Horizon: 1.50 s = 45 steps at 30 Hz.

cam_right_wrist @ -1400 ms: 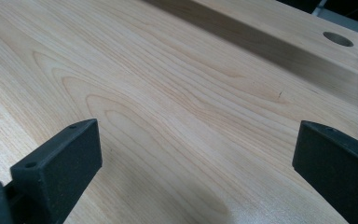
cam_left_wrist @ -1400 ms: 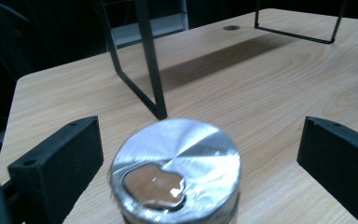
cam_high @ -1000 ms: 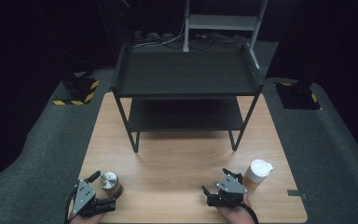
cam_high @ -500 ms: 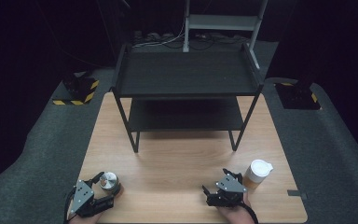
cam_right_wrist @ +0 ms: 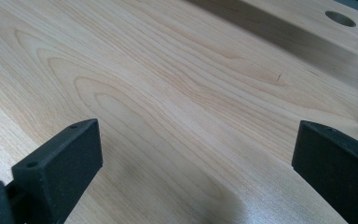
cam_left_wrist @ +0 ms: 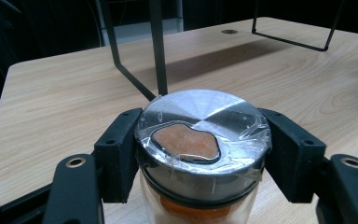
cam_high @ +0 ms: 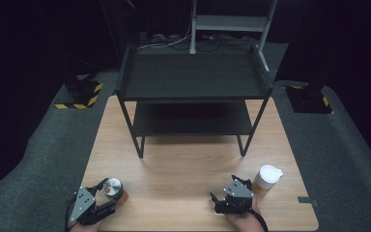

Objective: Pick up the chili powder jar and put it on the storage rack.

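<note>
Clearly, the glass jar (cam_left_wrist: 200, 154) holds orange powder under a taped metal lid (cam_left_wrist: 205, 122).

No text, label, brand or number could be read anywhere in these views. The only sign-like marking was the yellow-and-black hazard striping — wordless — on a floor base (cam_high: 79, 94) left of the black shelf rack (cam_high: 193, 77), and a smaller strip of the same on a base (cam_high: 309, 99) to the rack's right. The jar's metal lid (cam_left_wrist: 205, 126) — taped over — carried no lettering.
</note>
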Each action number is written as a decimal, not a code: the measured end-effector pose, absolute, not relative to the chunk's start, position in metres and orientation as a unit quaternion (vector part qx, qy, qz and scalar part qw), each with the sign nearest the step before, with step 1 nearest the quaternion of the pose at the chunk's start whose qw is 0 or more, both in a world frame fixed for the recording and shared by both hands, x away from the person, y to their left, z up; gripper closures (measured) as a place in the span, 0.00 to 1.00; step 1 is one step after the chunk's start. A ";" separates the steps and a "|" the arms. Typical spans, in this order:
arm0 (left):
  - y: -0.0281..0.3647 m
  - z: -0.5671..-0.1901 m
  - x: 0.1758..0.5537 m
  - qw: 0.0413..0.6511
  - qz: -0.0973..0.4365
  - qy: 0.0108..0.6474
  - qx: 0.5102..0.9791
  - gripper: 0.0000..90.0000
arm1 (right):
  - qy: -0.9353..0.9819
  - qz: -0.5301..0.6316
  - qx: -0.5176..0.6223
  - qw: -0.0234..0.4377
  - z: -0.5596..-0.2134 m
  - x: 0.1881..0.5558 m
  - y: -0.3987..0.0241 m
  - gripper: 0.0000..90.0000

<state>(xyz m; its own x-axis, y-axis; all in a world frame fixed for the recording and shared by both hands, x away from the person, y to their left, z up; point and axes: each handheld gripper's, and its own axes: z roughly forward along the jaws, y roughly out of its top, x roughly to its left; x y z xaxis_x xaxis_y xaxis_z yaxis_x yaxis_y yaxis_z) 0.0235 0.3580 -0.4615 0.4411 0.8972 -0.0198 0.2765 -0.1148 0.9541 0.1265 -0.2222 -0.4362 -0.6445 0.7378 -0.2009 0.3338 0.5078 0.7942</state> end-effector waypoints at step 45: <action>0.340 -0.412 0.023 0.554 0.321 0.411 0.648 0.39 | 0.824 0.381 0.327 0.264 -0.436 0.128 -0.225 0.01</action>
